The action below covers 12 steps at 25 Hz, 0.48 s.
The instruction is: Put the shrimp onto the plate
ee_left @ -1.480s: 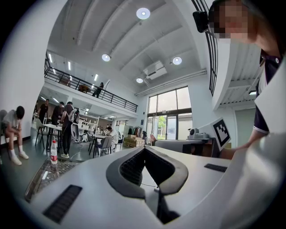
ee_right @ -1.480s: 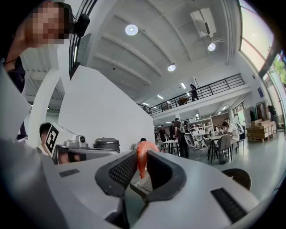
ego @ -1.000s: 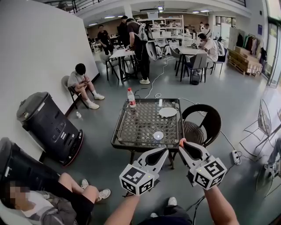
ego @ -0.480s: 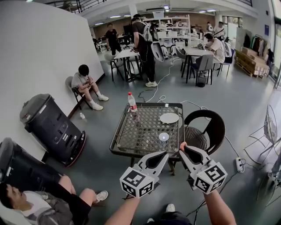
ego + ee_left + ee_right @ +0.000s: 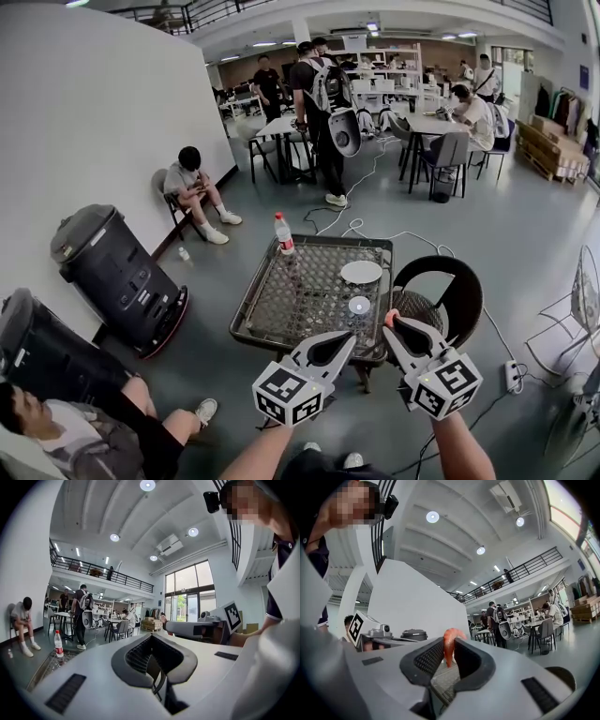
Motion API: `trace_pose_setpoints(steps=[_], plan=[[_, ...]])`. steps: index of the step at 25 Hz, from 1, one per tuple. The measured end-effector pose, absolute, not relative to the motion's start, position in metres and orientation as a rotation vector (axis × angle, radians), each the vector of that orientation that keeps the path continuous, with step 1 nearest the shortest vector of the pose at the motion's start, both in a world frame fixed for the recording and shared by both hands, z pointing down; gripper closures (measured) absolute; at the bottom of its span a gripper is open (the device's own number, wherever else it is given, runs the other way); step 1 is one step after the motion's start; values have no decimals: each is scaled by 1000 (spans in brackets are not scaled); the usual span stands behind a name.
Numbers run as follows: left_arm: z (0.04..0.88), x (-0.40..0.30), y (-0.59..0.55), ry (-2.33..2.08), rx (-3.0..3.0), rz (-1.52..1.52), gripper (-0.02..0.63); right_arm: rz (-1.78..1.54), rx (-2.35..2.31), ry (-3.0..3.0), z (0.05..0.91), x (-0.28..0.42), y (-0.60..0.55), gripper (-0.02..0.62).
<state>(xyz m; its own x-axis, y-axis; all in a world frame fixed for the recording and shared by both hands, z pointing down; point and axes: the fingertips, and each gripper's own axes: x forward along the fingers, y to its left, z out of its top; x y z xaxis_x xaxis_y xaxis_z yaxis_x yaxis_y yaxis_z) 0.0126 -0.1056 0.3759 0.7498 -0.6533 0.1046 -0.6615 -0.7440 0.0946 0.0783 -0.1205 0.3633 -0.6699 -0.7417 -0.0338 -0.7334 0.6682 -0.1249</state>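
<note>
An orange shrimp (image 5: 449, 648) stands pinched between the jaws of my right gripper (image 5: 449, 641); in the head view it shows as a small orange tip (image 5: 390, 316) at the right gripper (image 5: 394, 322), just off the near right corner of the mesh table (image 5: 281, 309). A white plate (image 5: 361, 272) lies on the table's far right part, and a smaller round dish (image 5: 359, 305) sits nearer. My left gripper (image 5: 345, 339) hovers beside the right one, near the table's front edge. The left gripper (image 5: 151, 637) is shut with nothing in it.
A plastic bottle with a red cap (image 5: 284, 234) stands at the table's far left corner. A round dark chair (image 5: 448, 281) is tucked against the table's right side. A black wheeled bin (image 5: 117, 267) stands at left. People sit and stand around; cables and a power strip (image 5: 514, 375) lie on the floor.
The head view has shifted a little, so the table sits slightly farther right and higher. Both grippers keep their places before the near table edge; the shrimp stays held.
</note>
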Motion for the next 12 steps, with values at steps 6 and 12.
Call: trace_pose_setpoints(steps=[6,12], plan=[[380,19,-128,-1063,2817,153,598,-167,-1213,2772,366,83,-142,523],[384,27,-161,-1026,2832,154,598,-180,-1240,2769,372,88,-172,524]])
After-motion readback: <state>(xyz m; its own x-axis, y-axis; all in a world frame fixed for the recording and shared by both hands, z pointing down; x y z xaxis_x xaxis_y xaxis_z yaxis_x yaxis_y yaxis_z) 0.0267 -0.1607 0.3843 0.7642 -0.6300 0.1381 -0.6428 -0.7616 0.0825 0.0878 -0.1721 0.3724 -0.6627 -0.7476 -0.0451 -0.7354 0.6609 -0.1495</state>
